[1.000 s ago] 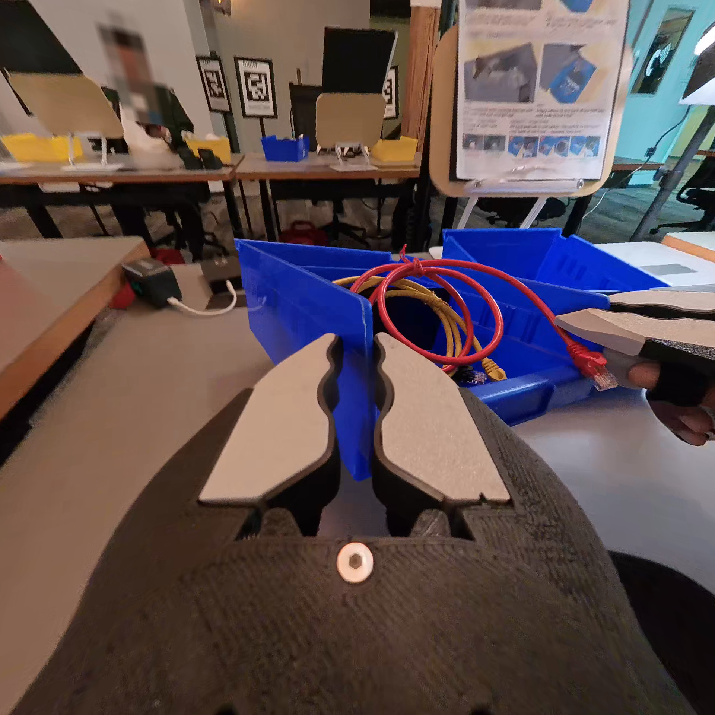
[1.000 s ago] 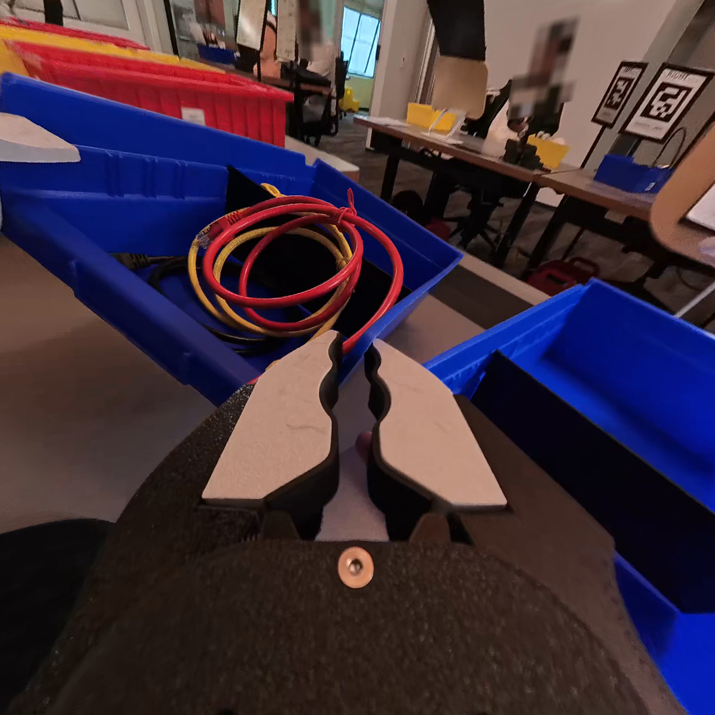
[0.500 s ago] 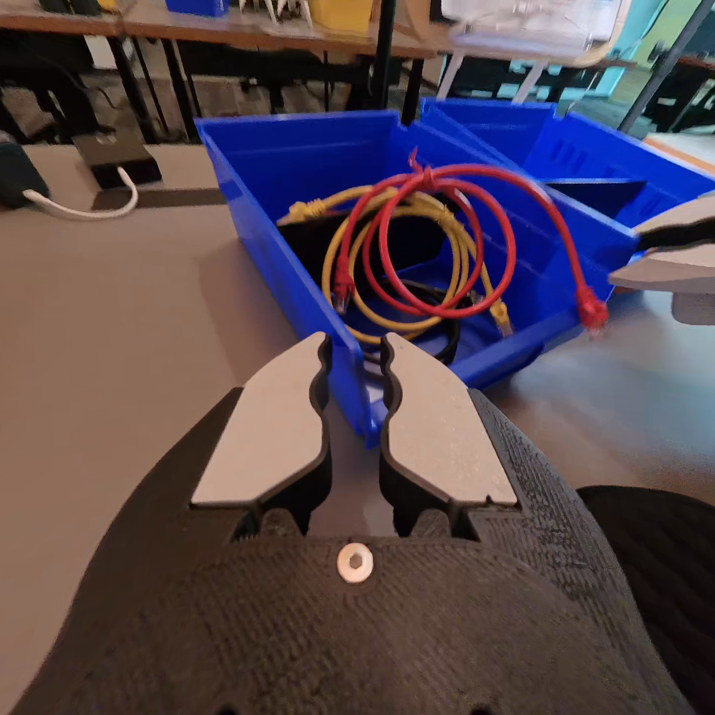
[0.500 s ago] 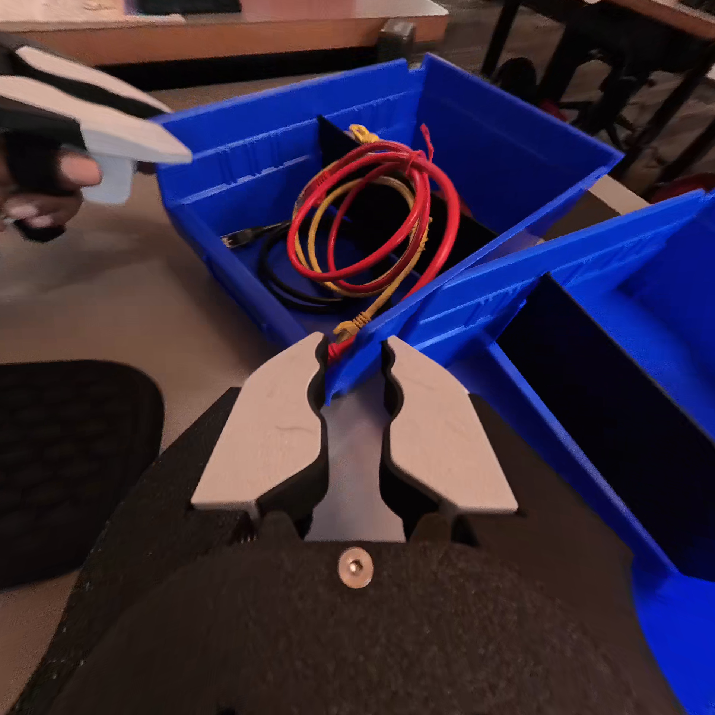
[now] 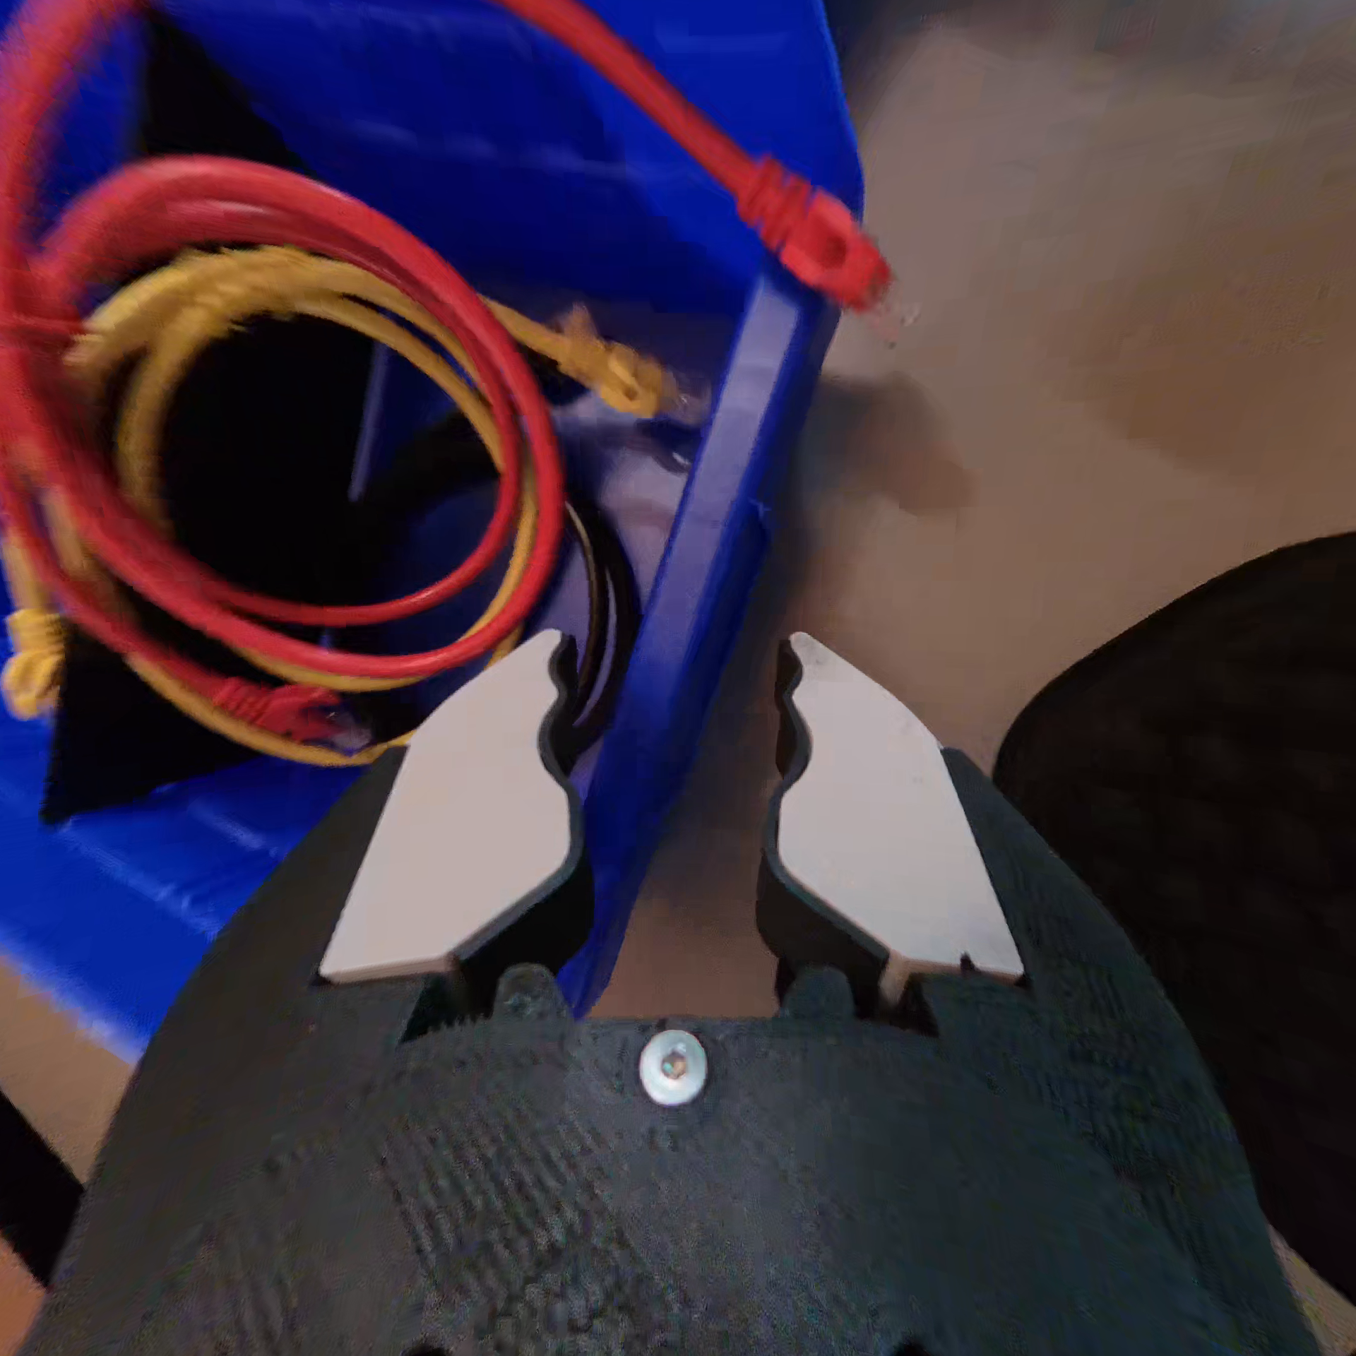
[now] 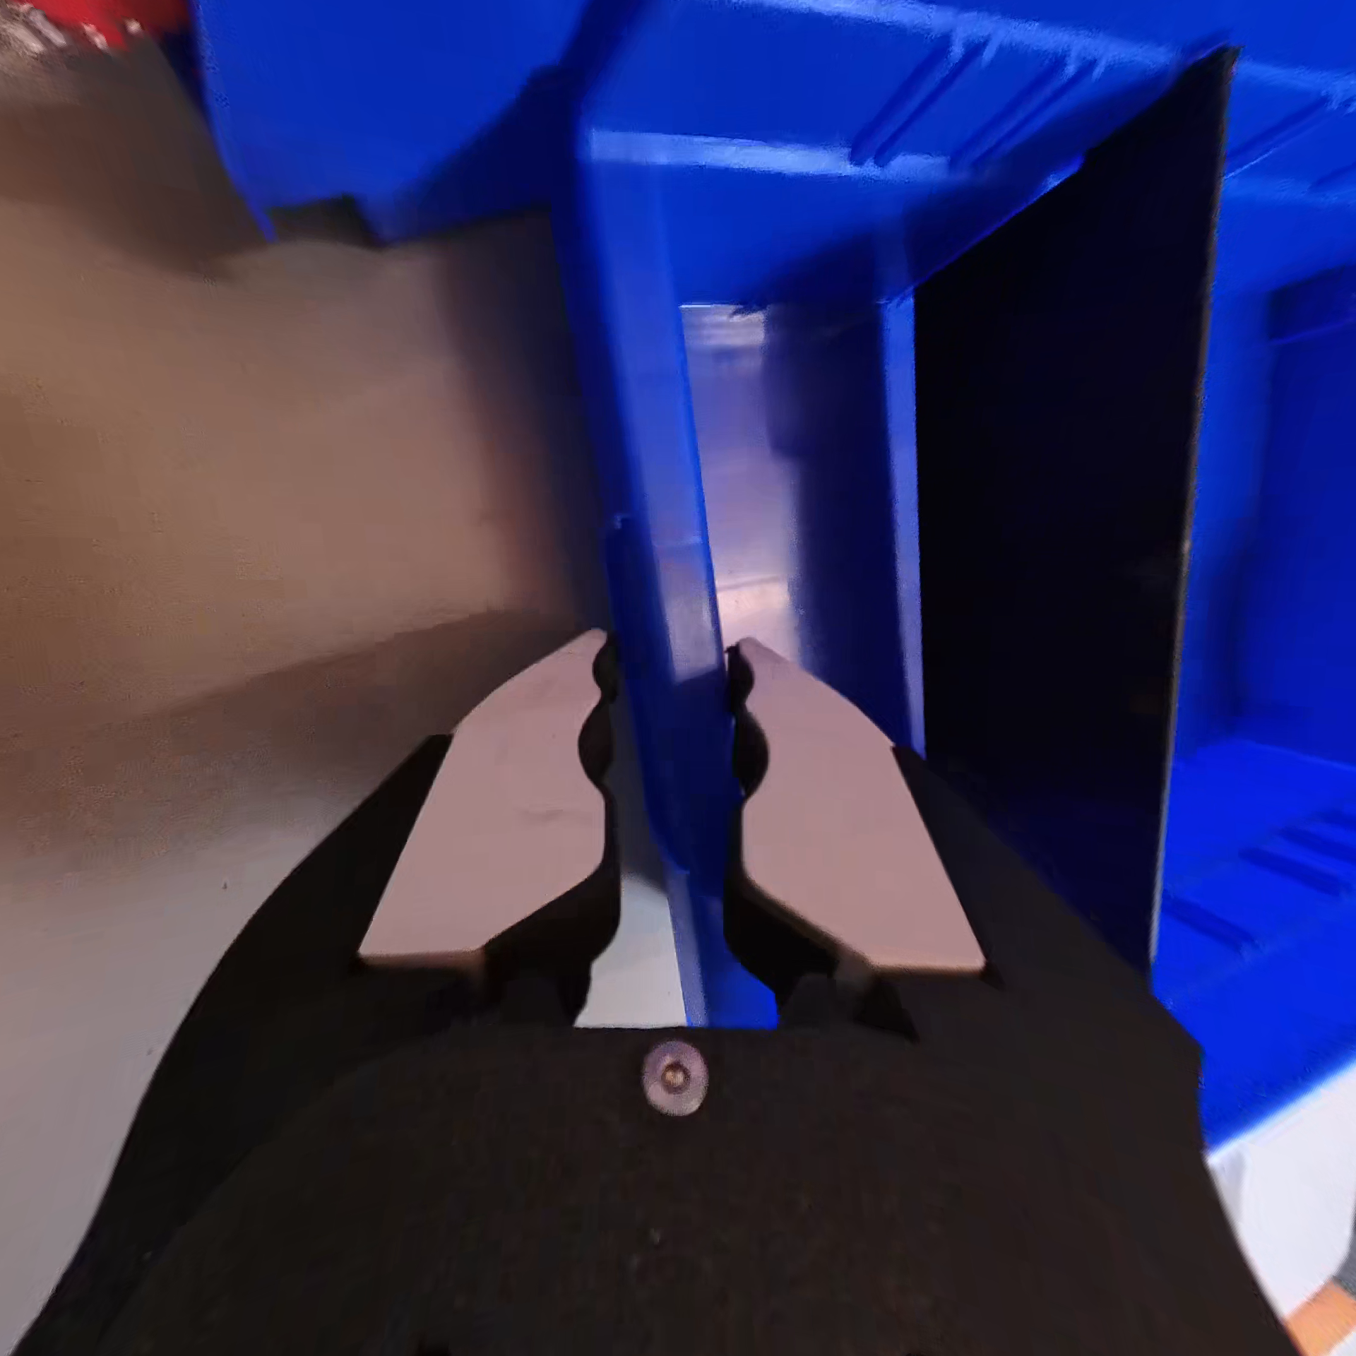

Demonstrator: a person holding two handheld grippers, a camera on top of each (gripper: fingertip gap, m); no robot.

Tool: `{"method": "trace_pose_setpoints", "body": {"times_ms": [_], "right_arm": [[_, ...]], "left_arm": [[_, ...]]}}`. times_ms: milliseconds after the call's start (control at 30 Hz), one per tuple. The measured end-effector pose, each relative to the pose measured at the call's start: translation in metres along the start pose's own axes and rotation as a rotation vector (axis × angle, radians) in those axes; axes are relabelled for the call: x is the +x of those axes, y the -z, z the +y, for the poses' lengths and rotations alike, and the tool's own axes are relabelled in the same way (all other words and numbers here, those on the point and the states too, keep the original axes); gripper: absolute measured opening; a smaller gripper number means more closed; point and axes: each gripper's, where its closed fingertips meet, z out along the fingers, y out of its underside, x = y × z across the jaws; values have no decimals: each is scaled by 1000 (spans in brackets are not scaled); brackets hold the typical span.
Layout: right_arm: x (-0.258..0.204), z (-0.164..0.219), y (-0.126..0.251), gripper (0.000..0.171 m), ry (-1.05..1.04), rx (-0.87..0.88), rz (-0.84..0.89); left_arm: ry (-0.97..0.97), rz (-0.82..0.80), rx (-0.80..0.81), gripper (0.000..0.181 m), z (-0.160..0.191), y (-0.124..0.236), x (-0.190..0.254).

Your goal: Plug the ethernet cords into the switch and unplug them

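Observation:
A red ethernet cord (image 5: 539, 469) and a yellow one (image 5: 308, 279) lie coiled in a blue bin (image 5: 704, 550). One red plug (image 5: 822, 249) hangs out over the bin's wall. A yellow plug (image 5: 624, 374) lies inside by that wall. My left gripper (image 5: 668, 646) is open and straddles this wall, with one finger inside and one outside. My right gripper (image 6: 669, 646) is closed on the wall of a second blue bin (image 6: 660, 440), both fingertips touching it. No switch shows clearly in either view.
A black cable (image 5: 602, 587) lies under the coils. The second bin holds a black divider (image 6: 1049, 514). The first bin's outer side (image 6: 403, 110) stands just behind it. Grey-brown table (image 5: 1101, 293) lies beside the bins, with a black padded shape (image 5: 1211, 807) at the right.
Both grippers have dropped and tilted down close to the bins. The left has opened wider over the first bin's wall. The right has shifted from the bin corner onto the second bin's wall.

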Motion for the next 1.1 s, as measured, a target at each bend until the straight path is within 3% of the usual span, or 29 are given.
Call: {"method": "trace_pose_setpoints", "body": {"times_ms": [33,200,500,800,933,1000,1100], "right_arm": [[1,0,2,28,-3,18,5],[-3,29,19,30,-67,29,20],[-7,126,58,30,-173,-20,128],[40,207,73,30,-337,-93,233],[76,236,76,35,-403,-123,366],[90,236,82,39,-426,-74,445],[101,202,101,41,-487,180,505]], "left_arm": [[-26,12,-36,48,1,-8,1],[-49,32,-70,36,-8,-21,3],[15,-32,-55,28,-29,-33,2],[40,-64,-61,28,-38,-45,-21],[29,-96,-49,28,-40,-52,-41],[24,-121,-39,29,-41,-55,-54],[61,-132,1,36,-42,-56,-69]]}}
